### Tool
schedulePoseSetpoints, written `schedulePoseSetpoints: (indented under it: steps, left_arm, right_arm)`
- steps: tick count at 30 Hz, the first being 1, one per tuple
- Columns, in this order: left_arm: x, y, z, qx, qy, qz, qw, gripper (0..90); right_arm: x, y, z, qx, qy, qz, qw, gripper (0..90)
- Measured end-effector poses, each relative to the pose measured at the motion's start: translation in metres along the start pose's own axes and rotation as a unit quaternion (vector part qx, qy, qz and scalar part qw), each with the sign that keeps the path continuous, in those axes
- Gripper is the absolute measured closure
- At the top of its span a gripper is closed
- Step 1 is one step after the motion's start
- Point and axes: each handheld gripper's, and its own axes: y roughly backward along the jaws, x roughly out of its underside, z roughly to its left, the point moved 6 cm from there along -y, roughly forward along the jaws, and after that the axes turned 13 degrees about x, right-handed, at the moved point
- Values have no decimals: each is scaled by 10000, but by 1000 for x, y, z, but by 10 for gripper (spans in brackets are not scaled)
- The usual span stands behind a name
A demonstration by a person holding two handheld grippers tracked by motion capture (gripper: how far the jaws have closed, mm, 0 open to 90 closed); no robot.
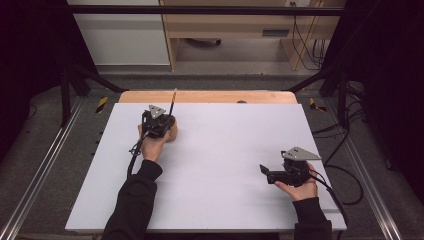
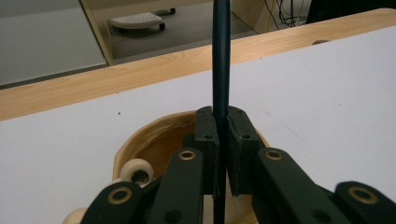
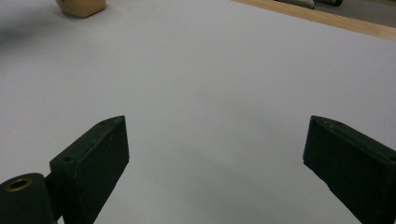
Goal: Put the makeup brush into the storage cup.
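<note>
Holding a dark rod [image 2: 221, 56] upright, clamped in left gripper [image 2: 222, 128], over wooden bowl [image 2: 154, 135]; right gripper [image 3: 215, 140] open, idle. Next, likely: lower rod into bowl.

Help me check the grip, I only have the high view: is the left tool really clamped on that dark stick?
Observer: Yes. In the left gripper view the left tool presses the dark stick between both pads.
Operator: What's below it?
Observer: A wooden bowl, and inside it, near the rim, a pale round piece with a hole.
Operator: And the right tool?
Observer: The right tool has its jaws wide apart over the white tabletop, with nothing between them.
</note>
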Motion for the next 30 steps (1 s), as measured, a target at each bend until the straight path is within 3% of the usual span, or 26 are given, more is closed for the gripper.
schedulePoseSetpoints:
  steps: [13, 23, 30]
  left_arm:
    - [1, 1, -1, -62, -22, 84, 9999, 824]
    - [3, 0, -5, 8, -69, 200, 9998, 801]
    - [-4, 10, -4, 18, 13, 32, 10000, 728]
  right_arm:
    - [0, 1, 0, -16, -17, -9, 10000, 72]
    - [-1, 1, 0, -22, -17, -23, 10000, 72]
    - [-1, 2, 0, -24, -42, -35, 10000, 73]
